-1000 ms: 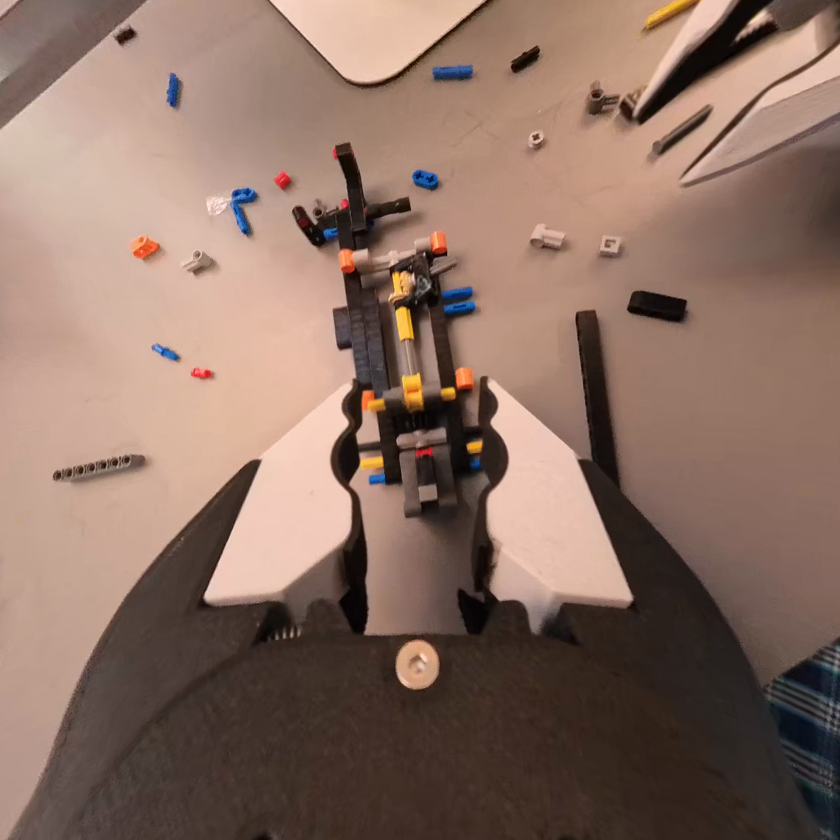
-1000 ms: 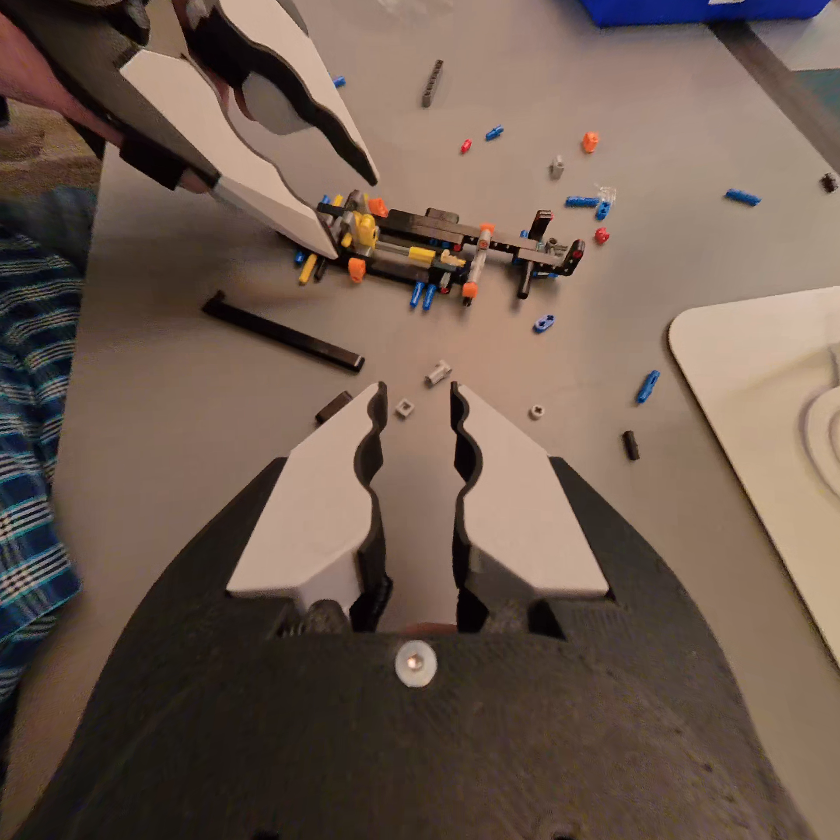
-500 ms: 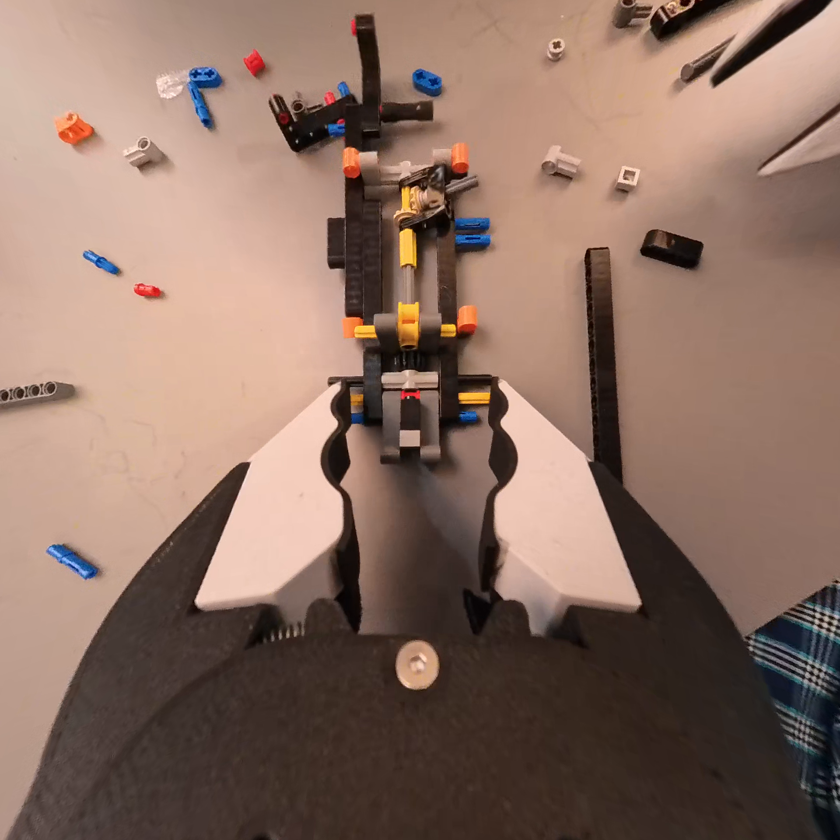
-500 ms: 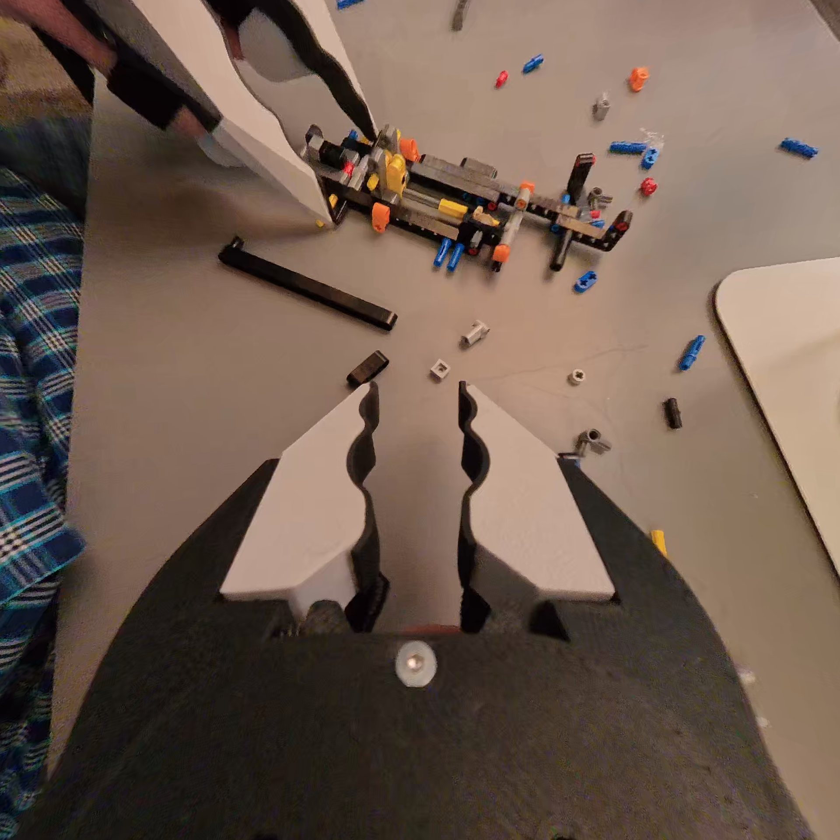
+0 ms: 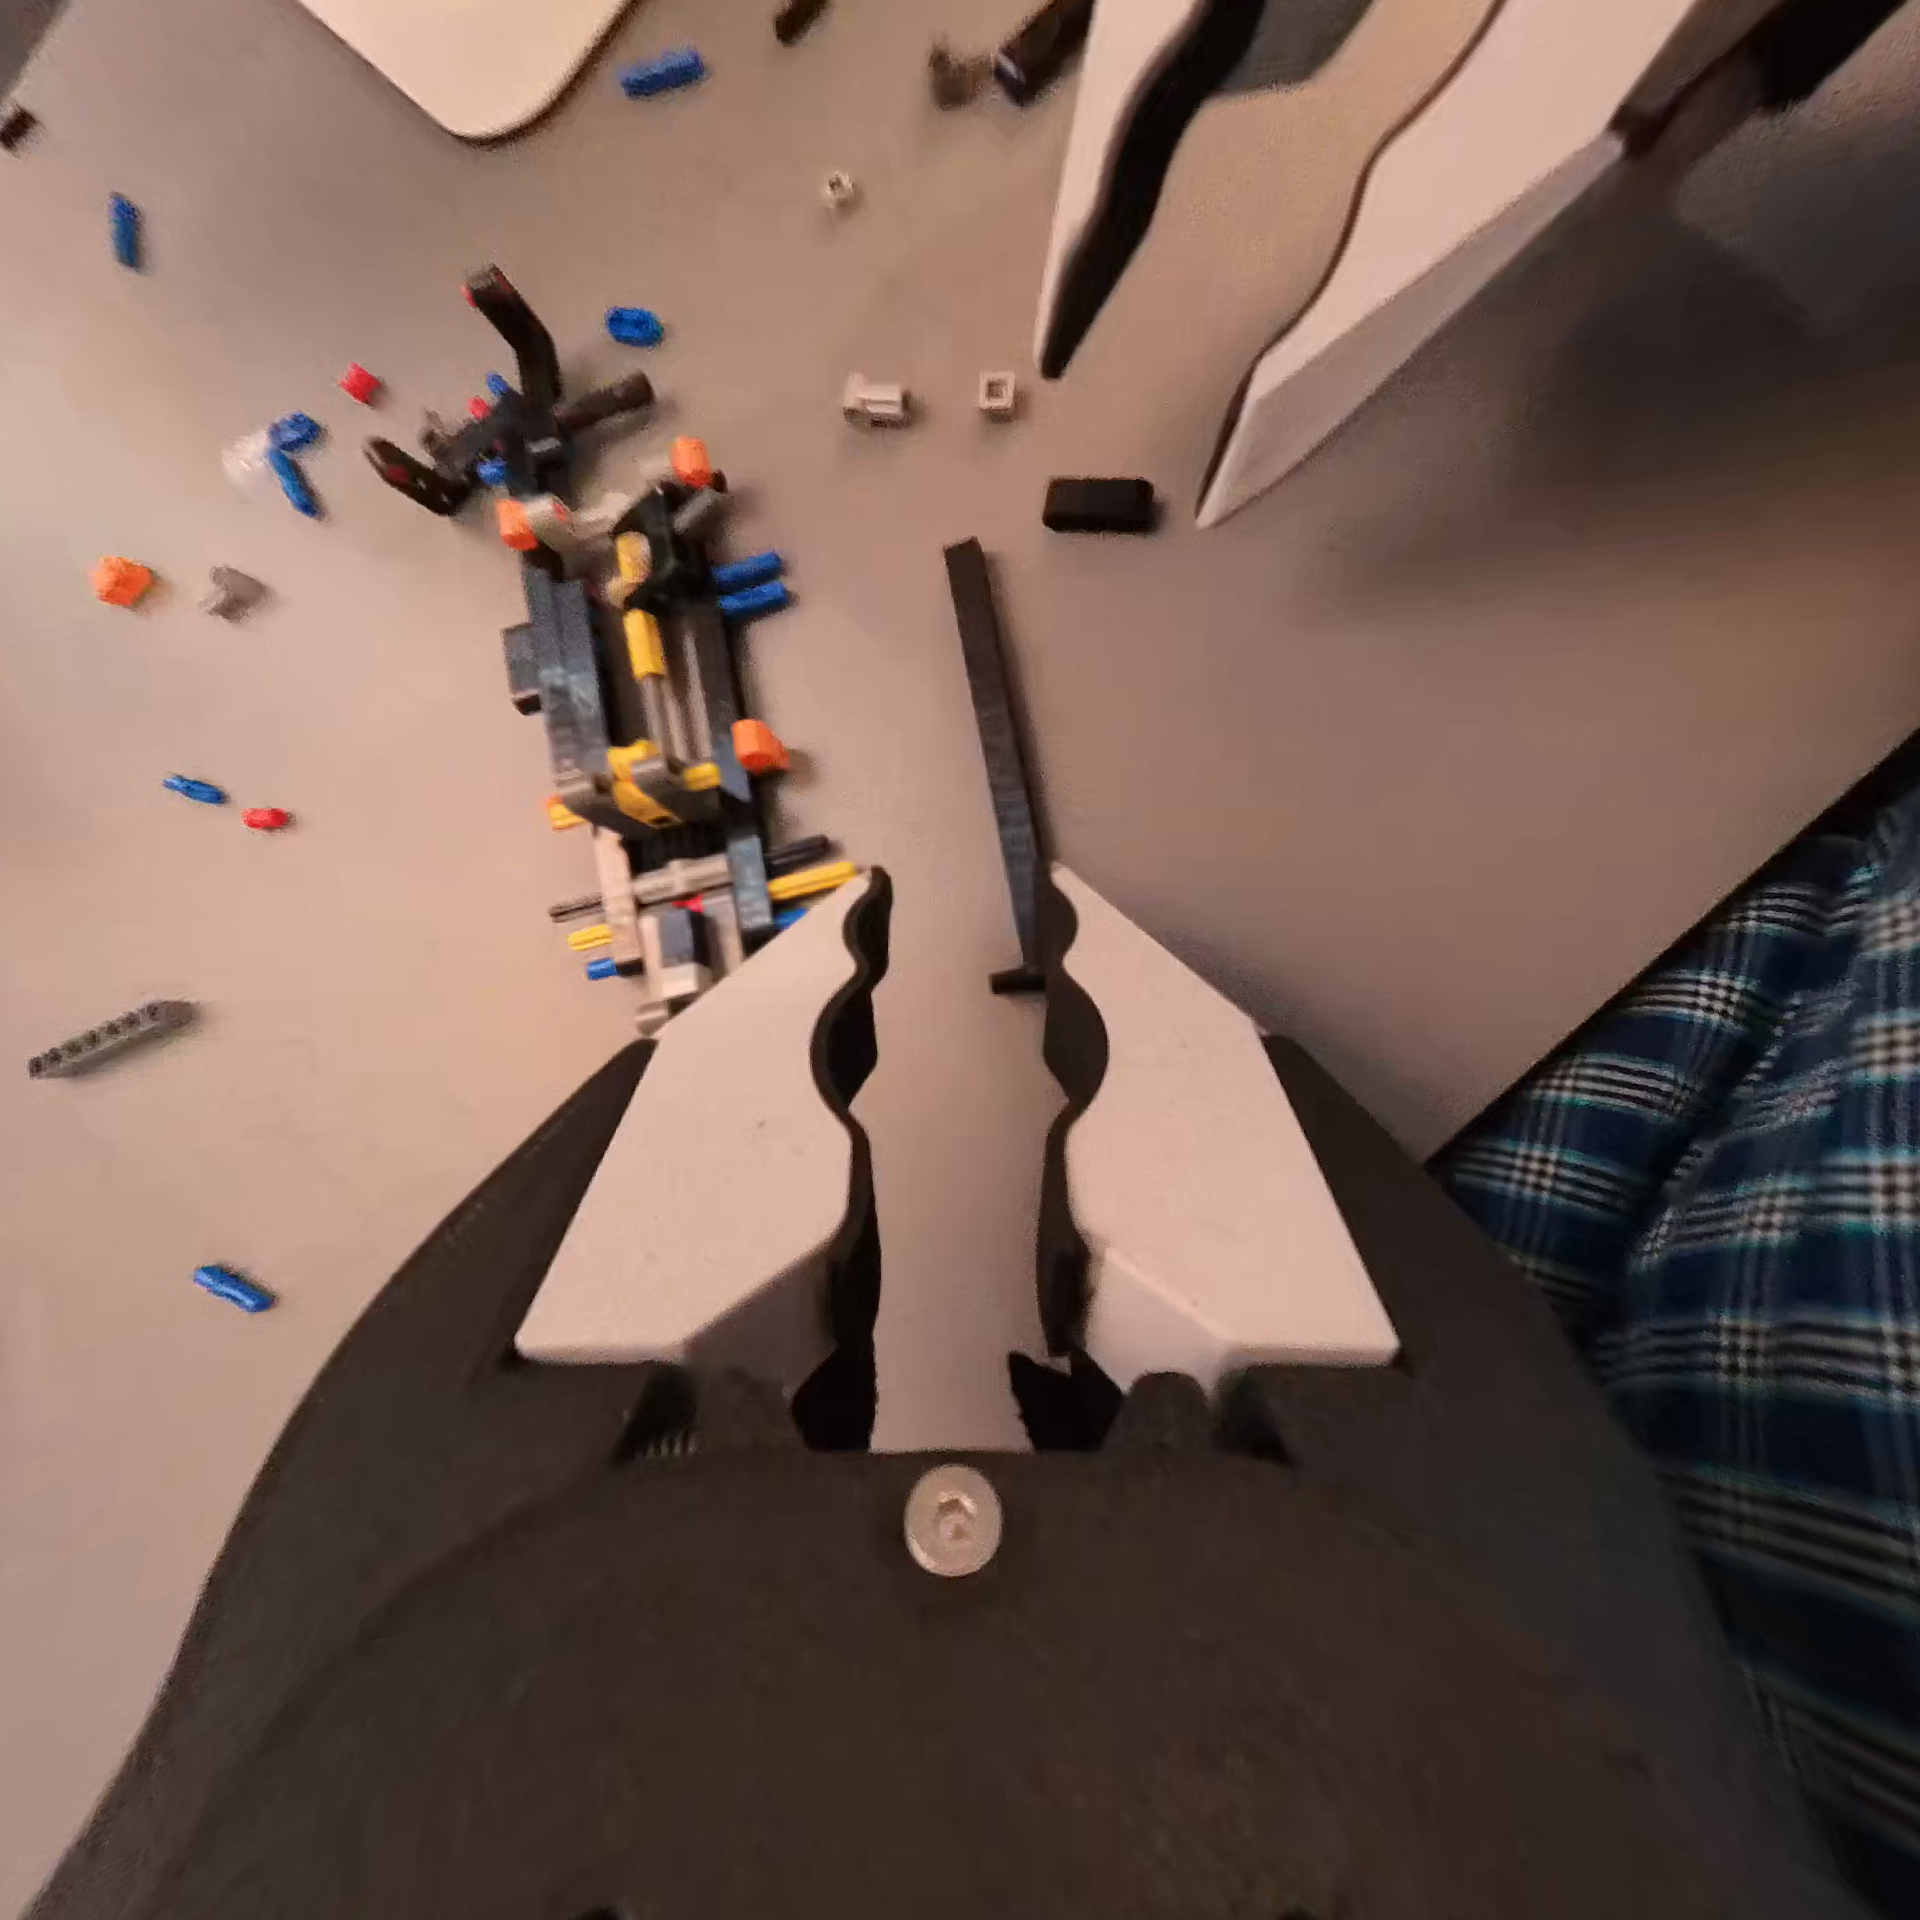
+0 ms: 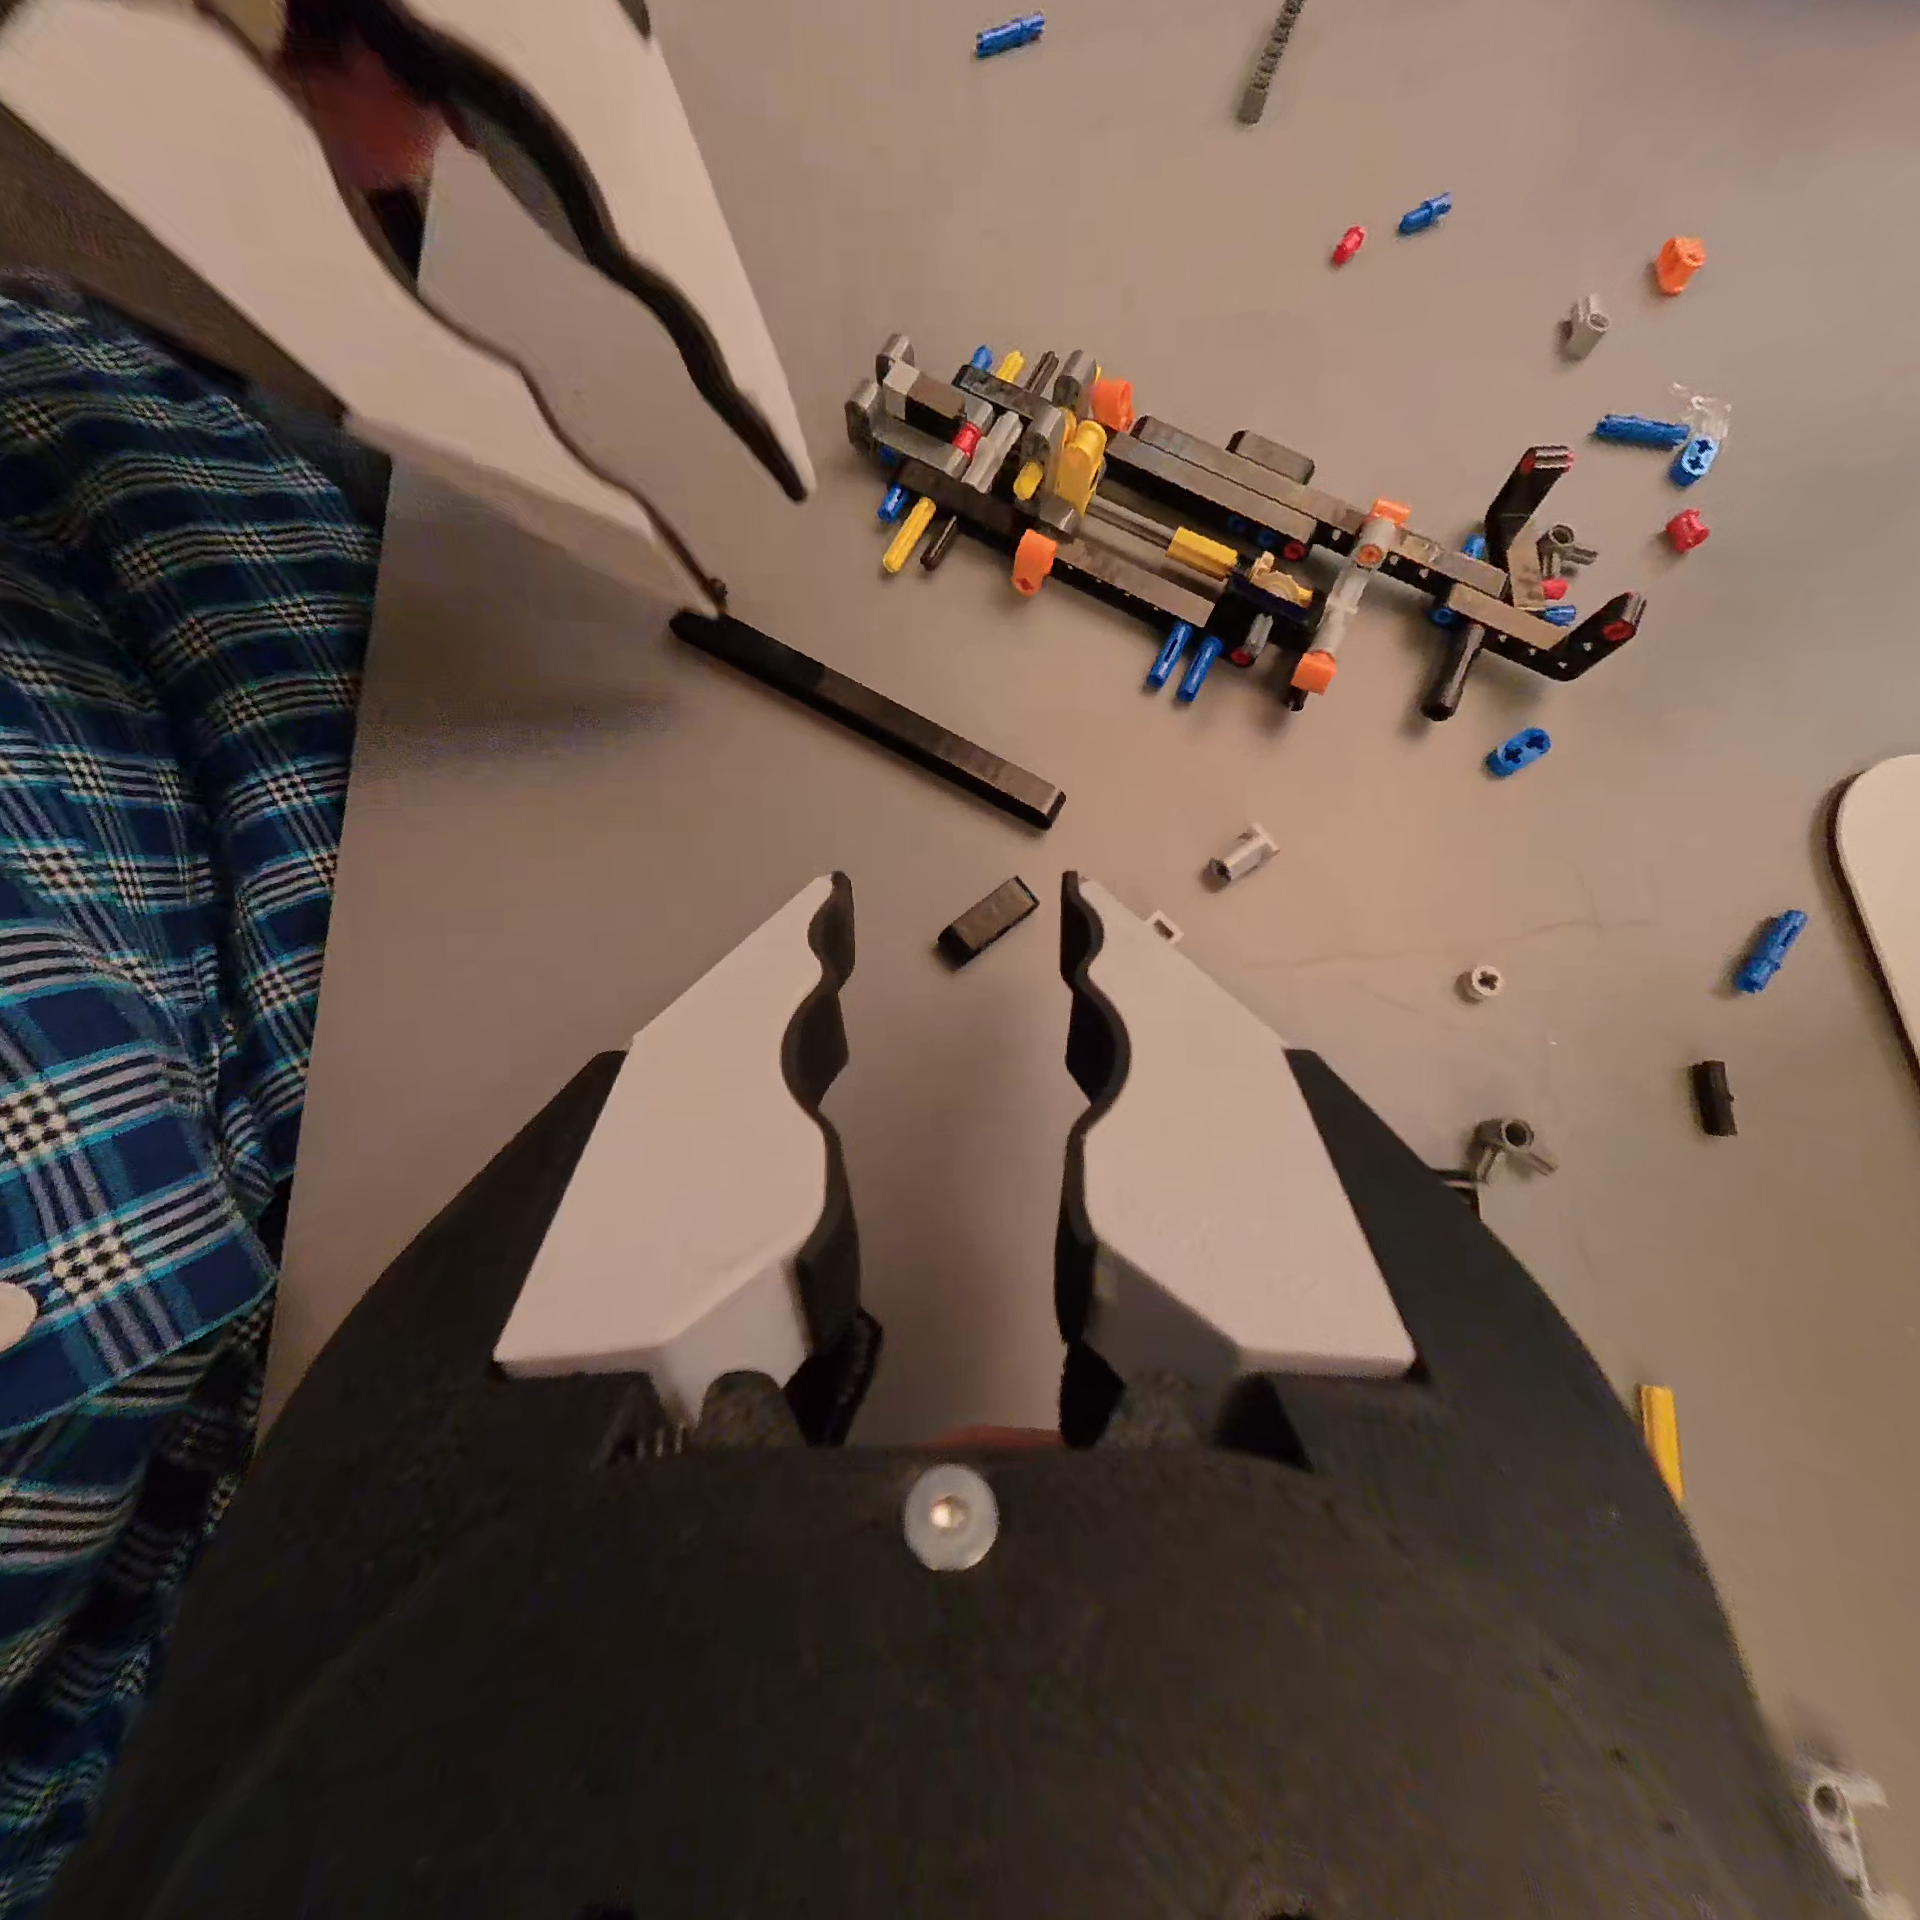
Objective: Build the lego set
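A long lego chassis (image 5: 644, 686) of black, grey, yellow and orange parts lies flat on the grey table; it also shows in the right wrist view (image 6: 1195, 520). My left gripper (image 5: 961, 883) is open and empty, its tips at the near end of a long black beam (image 5: 995, 748), to the right of the chassis. My right gripper (image 6: 948, 896) is open and empty, with a short black piece (image 6: 987, 921) on the table between its tips. The long black beam (image 6: 868, 717) lies just beyond. The left gripper (image 6: 748, 540) shows at the upper left there.
Small loose blue, red, orange and grey pieces lie scattered around the chassis (image 5: 192, 790) (image 6: 1766, 951). A white mat (image 5: 468, 52) sits at the far side. A plaid sleeve (image 5: 1714, 1247) is at the table edge (image 6: 343, 831). A grey beam (image 5: 109, 1036) lies left. Spacing between my two grippers at the tips: around 9 cm. About 25 cm separates my left fingertips from the grey beam (image 5: 109, 1036). Seen from the right wrist view (image 6: 1272, 51) as well.
My left gripper moved off the chassis end to the right, over to the long black beam. My right gripper moved forward to the short black piece and opened a little wider.
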